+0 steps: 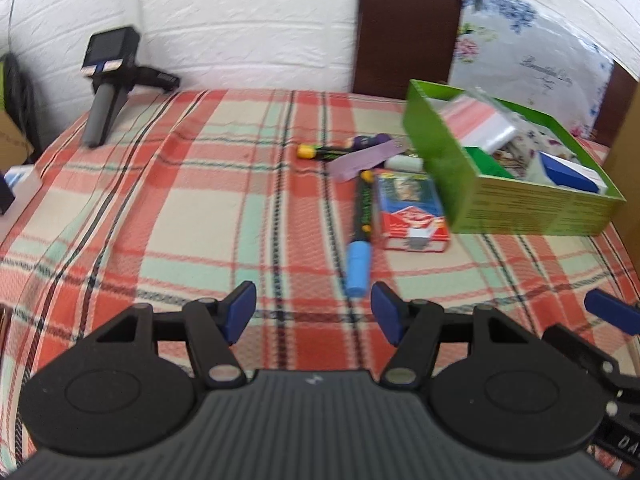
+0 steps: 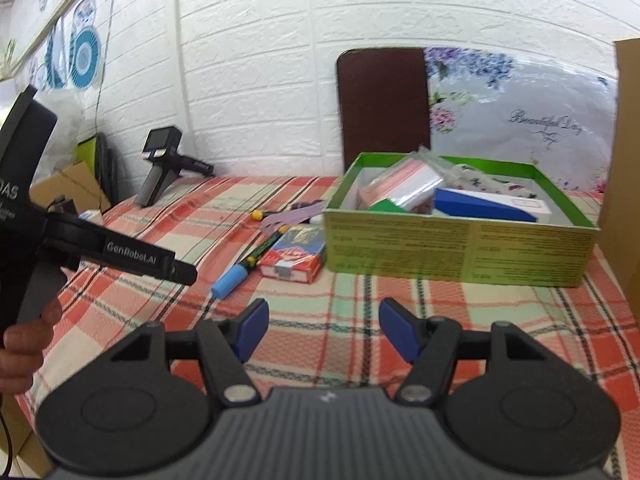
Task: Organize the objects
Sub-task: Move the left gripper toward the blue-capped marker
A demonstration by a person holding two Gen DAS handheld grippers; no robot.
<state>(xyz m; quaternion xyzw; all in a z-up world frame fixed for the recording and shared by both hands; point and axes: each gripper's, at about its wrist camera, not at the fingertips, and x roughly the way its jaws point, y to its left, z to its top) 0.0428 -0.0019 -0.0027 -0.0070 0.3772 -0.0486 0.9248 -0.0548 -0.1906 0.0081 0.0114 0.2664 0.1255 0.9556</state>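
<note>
Hovering apart: left gripper (image 1: 313,312), seemingly empty.

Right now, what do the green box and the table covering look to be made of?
The green box looks like thin printed cardboard: flat folded walls, fine print on its side, slight sheen. The table covering looks like woven cloth, matte: a plaid weave texture with soft creases.

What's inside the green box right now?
The green box holds a clear plastic bag with pink contents, a blue-and-white carton, something green and floral-patterned material. Whatever lies beneath them, on the box floor, is covered.
</note>
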